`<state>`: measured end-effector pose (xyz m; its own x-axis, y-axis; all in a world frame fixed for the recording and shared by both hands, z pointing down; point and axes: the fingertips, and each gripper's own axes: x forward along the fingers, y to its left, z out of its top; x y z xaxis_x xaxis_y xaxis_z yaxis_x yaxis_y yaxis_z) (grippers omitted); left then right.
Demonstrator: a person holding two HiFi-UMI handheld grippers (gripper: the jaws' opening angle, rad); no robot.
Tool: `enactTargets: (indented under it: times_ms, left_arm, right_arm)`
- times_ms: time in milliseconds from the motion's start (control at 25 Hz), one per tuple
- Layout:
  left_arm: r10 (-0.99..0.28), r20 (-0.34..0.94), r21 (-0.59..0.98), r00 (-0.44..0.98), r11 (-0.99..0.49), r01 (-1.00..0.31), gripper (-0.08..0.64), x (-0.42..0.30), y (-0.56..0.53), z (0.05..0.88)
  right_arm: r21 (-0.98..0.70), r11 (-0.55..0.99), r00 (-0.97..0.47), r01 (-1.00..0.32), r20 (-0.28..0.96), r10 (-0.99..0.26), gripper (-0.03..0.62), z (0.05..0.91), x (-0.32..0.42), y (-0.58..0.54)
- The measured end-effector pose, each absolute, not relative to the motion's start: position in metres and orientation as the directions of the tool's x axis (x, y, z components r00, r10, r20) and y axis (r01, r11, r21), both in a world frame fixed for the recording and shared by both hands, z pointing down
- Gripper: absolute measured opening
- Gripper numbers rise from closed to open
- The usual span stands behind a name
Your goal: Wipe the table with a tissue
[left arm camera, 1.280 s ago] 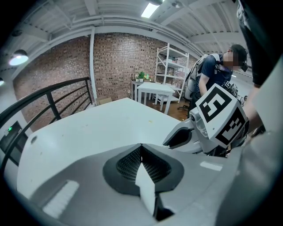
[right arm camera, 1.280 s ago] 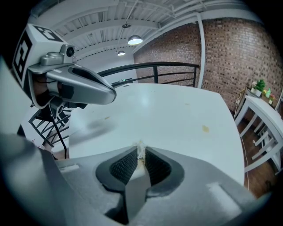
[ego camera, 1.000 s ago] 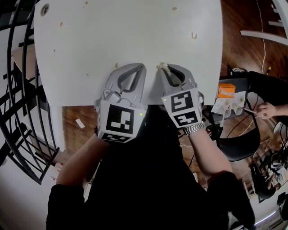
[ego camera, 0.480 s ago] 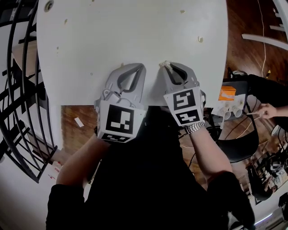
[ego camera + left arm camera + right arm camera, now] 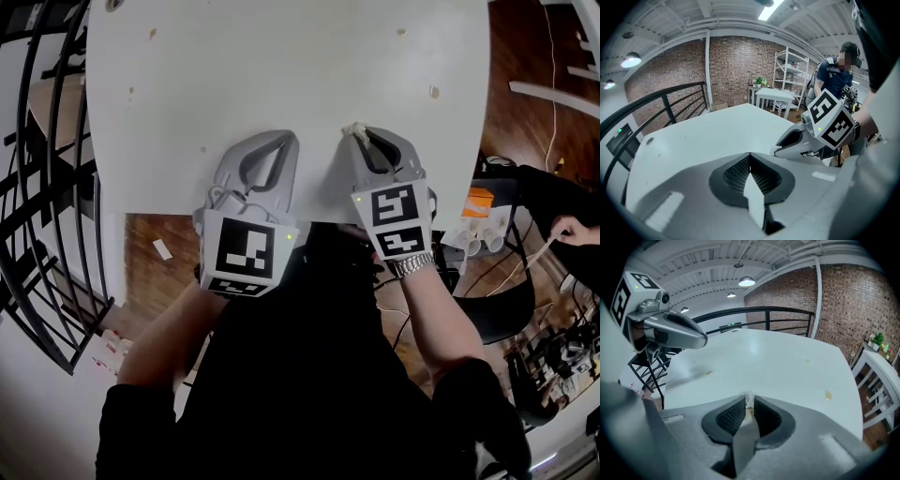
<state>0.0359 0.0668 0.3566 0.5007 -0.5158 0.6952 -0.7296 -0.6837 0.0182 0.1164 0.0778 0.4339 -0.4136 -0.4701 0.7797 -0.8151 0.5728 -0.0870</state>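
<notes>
Both grey grippers hover over the near edge of the white round table [image 5: 281, 66]. My right gripper [image 5: 357, 133] is shut on a small wad of tissue [image 5: 353, 129], which pokes out as a white scrap between the pads [image 5: 749, 400]. My left gripper [image 5: 286, 139] is shut with nothing in it; its jaws meet tip to tip [image 5: 749, 154]. The two grippers sit side by side, a hand's width apart. Small tan crumbs [image 5: 434, 92] dot the table top, one of them [image 5: 828, 395] to the right of my right gripper.
A black curved railing [image 5: 47, 187] runs along the table's left side. To the right, on the wood floor, stand a black chair [image 5: 506, 309] and an orange box [image 5: 475, 202]. Another person's hand [image 5: 572, 230] is at the right edge. A person stands beyond the table [image 5: 836, 75].
Both grippers have shifted farther onto the table in the head view, the left one more. Their jaws have not changed, and the tissue stays in the right one.
</notes>
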Motion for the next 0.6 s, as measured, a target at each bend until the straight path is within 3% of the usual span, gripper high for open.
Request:
enactTargets:
  times_ms: [600]
  left_arm:
    - [-0.561, 0.699, -0.003, 0.444, -0.623, -0.782, 0.017, -0.014, 0.069, 0.353]
  right_arm:
    - [-0.111, 0.645, -0.483, -0.756, 0.76, -0.435, 0.044, 0.424, 0.058, 0.09]
